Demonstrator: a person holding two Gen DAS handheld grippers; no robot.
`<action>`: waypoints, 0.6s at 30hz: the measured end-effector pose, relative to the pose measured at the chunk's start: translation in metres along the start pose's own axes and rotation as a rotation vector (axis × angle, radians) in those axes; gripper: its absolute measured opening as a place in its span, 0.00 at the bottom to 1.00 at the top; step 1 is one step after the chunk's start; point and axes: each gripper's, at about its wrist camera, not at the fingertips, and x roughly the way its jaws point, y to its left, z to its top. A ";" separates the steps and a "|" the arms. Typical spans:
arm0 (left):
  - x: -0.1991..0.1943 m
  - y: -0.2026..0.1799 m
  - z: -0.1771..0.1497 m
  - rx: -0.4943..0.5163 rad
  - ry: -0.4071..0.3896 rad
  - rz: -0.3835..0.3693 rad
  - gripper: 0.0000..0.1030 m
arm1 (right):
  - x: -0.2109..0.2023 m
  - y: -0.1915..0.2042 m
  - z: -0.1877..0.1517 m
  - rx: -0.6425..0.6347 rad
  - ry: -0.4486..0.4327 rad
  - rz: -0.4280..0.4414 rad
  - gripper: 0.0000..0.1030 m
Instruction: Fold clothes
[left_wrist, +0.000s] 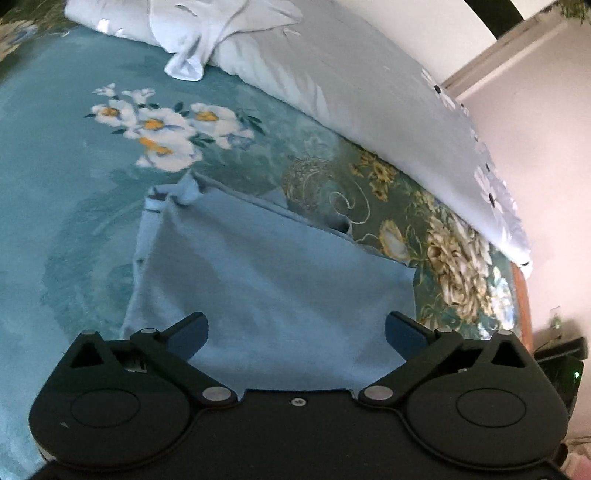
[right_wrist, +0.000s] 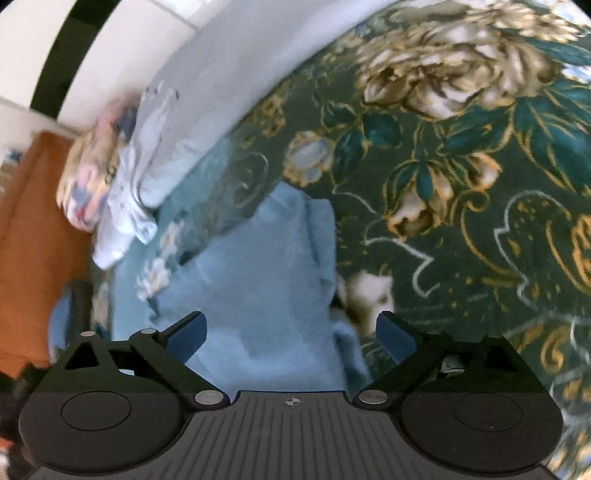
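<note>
Light blue garment (left_wrist: 273, 280) lies partly folded on the floral bedspread (left_wrist: 55, 184), near the pale pillow (left_wrist: 332, 74). Left gripper (left_wrist: 295, 332) and right gripper (right_wrist: 291, 332) both spread wide above it, gripping nothing.

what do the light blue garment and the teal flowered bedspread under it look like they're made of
The light blue garment looks like a soft matte knit, probably cotton jersey: no sheen, limp folds, a stitched hem edge. The teal flowered bedspread looks like a printed woven or plush fabric with a faint sheen; blur leaves the weave unclear.
</note>
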 end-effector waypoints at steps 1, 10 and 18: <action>0.005 -0.004 0.002 0.019 -0.015 0.023 0.98 | 0.004 -0.003 0.004 0.000 0.010 0.007 0.96; 0.044 0.018 0.056 -0.031 -0.085 0.148 0.97 | 0.024 -0.030 0.032 0.022 0.075 0.097 0.97; 0.049 0.019 0.076 0.129 -0.109 0.361 0.85 | 0.034 -0.050 0.053 0.018 0.109 0.129 0.97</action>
